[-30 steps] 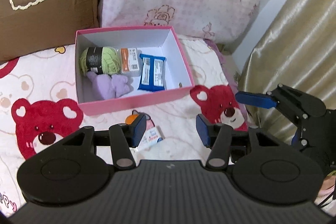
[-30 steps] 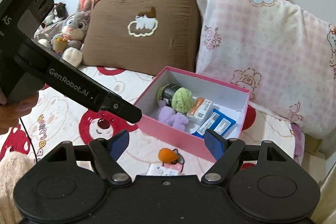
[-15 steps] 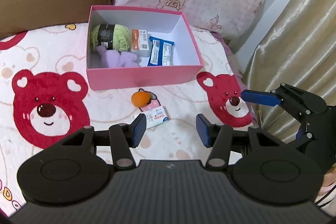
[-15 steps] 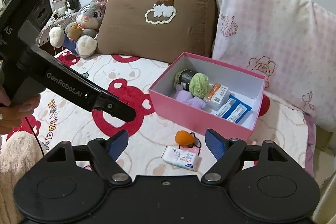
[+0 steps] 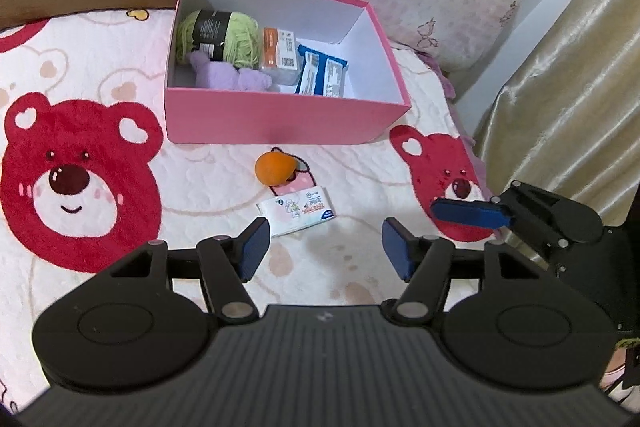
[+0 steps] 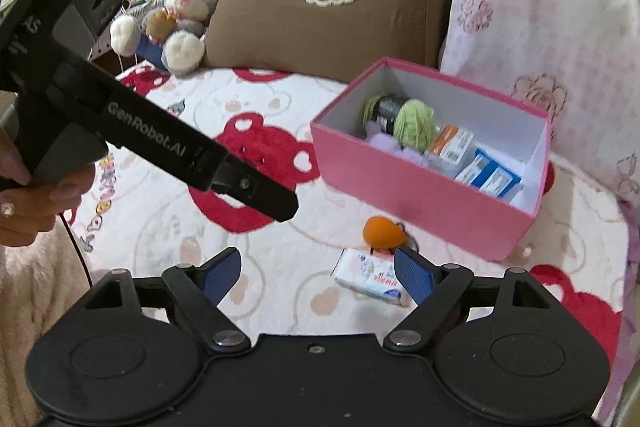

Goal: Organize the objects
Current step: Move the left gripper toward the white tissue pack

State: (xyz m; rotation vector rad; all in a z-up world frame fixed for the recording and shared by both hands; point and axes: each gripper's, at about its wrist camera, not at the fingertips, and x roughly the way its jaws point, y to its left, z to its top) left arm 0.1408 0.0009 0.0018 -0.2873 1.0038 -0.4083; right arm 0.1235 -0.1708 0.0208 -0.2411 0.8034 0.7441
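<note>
My left gripper (image 5: 324,247) jaws just widened, empty, above tissue pack (image 5: 298,211), right gripper (image 6: 316,273) open, orange ball (image 5: 274,167), maybe a sponge, beside pink box (image 5: 280,125)

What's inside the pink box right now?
Pink box: green yarn, purple plush, orange-and-white carton, blue packets. The near wall hides the floor just behind it.

Black grippers with blue-padded fingers (image 5: 254,247), silver screws.
</note>
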